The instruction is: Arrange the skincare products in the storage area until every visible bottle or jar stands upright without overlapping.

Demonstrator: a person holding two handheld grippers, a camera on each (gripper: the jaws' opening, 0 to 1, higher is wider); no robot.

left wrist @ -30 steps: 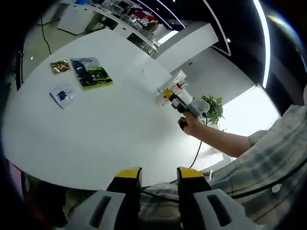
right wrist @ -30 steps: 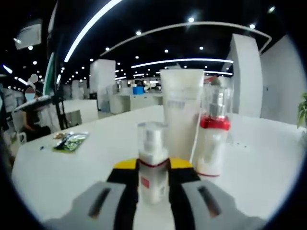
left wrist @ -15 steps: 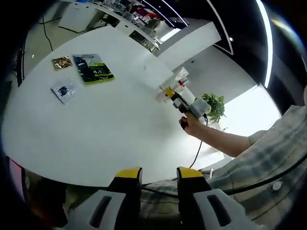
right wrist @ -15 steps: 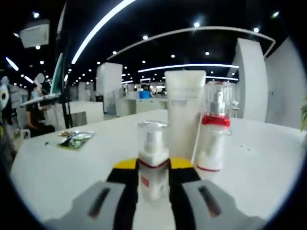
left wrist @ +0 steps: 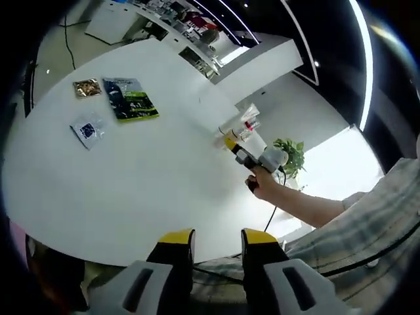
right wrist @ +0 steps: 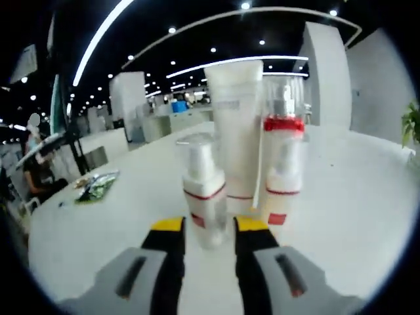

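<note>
On the white table [right wrist: 354,197] three skincare items stand upright close together. A tall white tube [right wrist: 233,131] is at the back. Beside it is a pump bottle with a red collar and clear cap [right wrist: 282,164]. In front is a small clear-capped pump bottle [right wrist: 202,190]. My right gripper [right wrist: 210,226] is open, its yellow-tipped jaws standing on either side of the small bottle's base with a little gap. In the left gripper view a hand [left wrist: 258,182] holds the right gripper [left wrist: 241,148] at the bottle group [left wrist: 239,125]. My left gripper [left wrist: 218,237] is open and holds nothing, above the table's near edge.
A green packet [left wrist: 131,98], a small brown packet [left wrist: 85,87] and a blue-and-white sachet [left wrist: 87,129] lie at the table's far left. A potted plant [left wrist: 290,147] stands beyond the table. A plaid sleeve [left wrist: 367,223] reaches in from the right.
The right gripper's jaws have parted slightly and drawn back from the small pump bottle, which stands free near the tube and the red-collared bottle. The left gripper is unchanged.
</note>
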